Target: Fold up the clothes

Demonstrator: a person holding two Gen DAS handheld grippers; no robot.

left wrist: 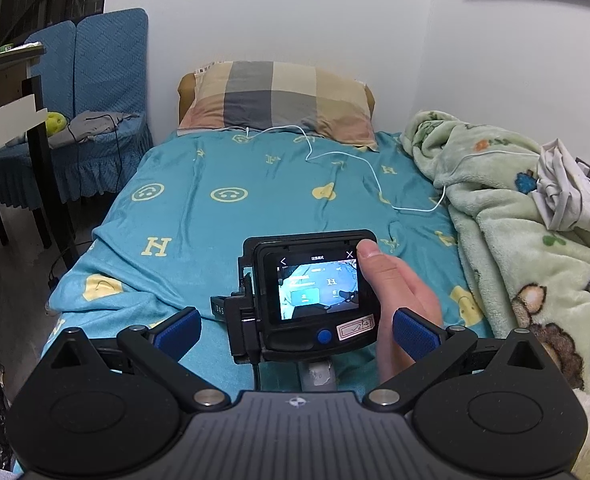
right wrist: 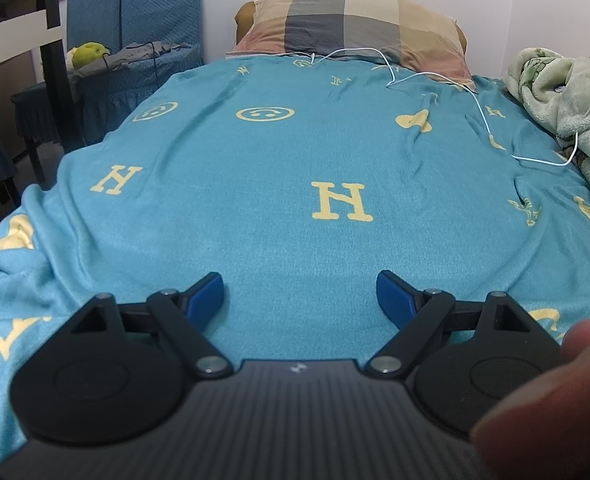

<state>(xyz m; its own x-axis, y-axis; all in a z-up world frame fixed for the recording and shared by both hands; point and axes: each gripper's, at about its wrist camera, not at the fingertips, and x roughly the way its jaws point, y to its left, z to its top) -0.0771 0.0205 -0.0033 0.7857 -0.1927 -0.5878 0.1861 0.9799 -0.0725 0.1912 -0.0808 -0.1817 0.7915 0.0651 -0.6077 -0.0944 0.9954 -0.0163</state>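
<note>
Still setting up: my bare hand [left wrist: 399, 300] taps the black camera screen [left wrist: 315, 292]; both grippers [left wrist: 297, 330] [right wrist: 301, 294] gape empty; next, fetch the crumpled white garment [left wrist: 571, 188] at two o'clock

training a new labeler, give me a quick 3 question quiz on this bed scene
1. True or false: the left gripper is shut on a garment.
2. What lies across the teal bedsheet from the plaid pillow toward the green fleece blanket?
A. a belt
B. a white cable
C. a towel
3. Fill in: in the left wrist view, a bare hand touches the camera screen on the back of the right ______.

Key:
1. False; both the left gripper and the right gripper are open and hold nothing.
2. B
3. gripper
</note>
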